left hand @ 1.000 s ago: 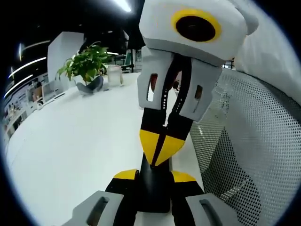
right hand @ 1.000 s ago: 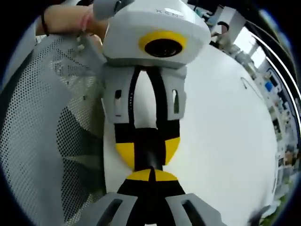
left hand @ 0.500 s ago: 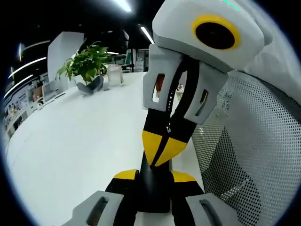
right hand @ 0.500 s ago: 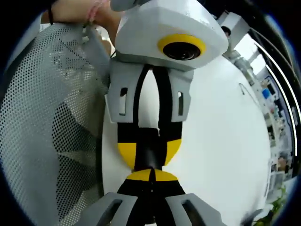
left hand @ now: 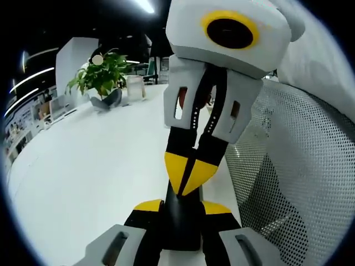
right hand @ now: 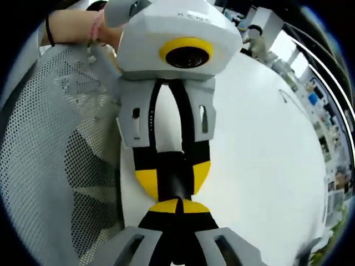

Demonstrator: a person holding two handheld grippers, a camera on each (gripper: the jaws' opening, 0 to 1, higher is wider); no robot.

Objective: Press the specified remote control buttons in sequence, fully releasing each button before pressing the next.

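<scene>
A black remote control (left hand: 181, 224) is clamped between the yellow-tipped jaws of my left gripper (left hand: 182, 208), pointing away over the table edge. My right gripper (left hand: 188, 176) comes down from above, facing the camera. Its jaws are shut to a yellow point that rests on the remote's far end. In the right gripper view my right gripper (right hand: 178, 206) is shut, its tips meeting the remote (right hand: 174, 180) held by the left gripper (right hand: 173, 185). The remote's buttons are hidden.
A white table (left hand: 83, 166) stretches left, with a potted plant (left hand: 102, 75) and a small jar at its far edge. A grey mesh chair (left hand: 299, 177) stands close on the right. A person's hand (right hand: 77, 25) holds the left gripper.
Half a second ago the right gripper leaned away to the right with its tip slightly shifted; now it is back where it was a second ago. The left gripper keeps its hold on the remote.
</scene>
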